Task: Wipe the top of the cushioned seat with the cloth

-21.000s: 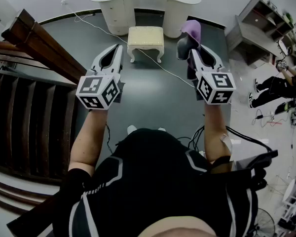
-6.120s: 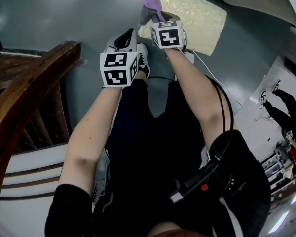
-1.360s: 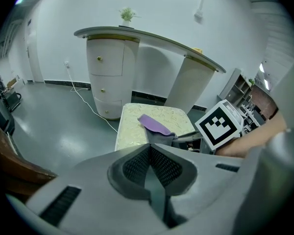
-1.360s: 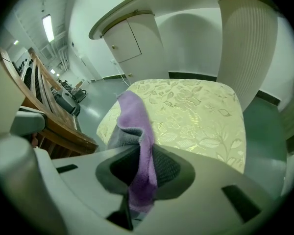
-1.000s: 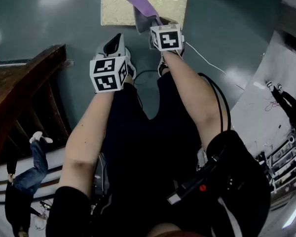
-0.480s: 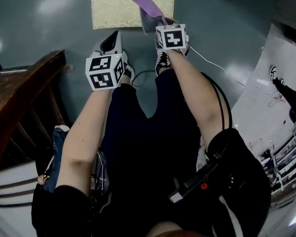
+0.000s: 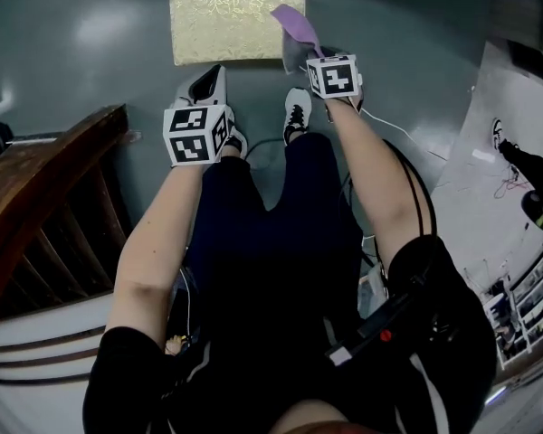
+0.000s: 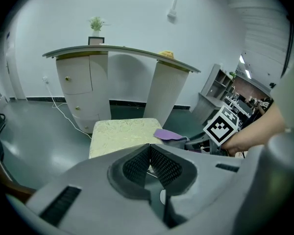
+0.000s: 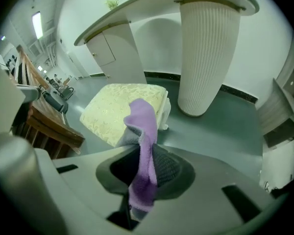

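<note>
The cushioned seat [image 7: 235, 16] is a square stool with a pale yellow patterned top, standing on the grey-green floor; it also shows in the left gripper view [image 8: 122, 133] and the right gripper view [image 9: 122, 109]. My right gripper [image 7: 300, 54] is shut on a purple and grey cloth [image 7: 294, 27], held just off the seat's right front corner. The cloth [image 9: 142, 151] sticks up from between the jaws. My left gripper [image 7: 208, 84] is shut and empty, in front of the seat's near edge. The cloth [image 8: 169, 135] shows beside the seat's right side.
A white curved desk [image 8: 122, 55] with a ribbed column [image 9: 206, 48] stands behind the seat. A dark wooden stair rail [image 7: 45, 188] runs at the left. A white cable [image 7: 407, 134] trails on the floor at right. Shelving [image 8: 213, 84] stands far right.
The right gripper with the cloth has drifted right, off the seat's top to beside its right front corner. The left gripper has hardly moved. The view has shifted slightly.
</note>
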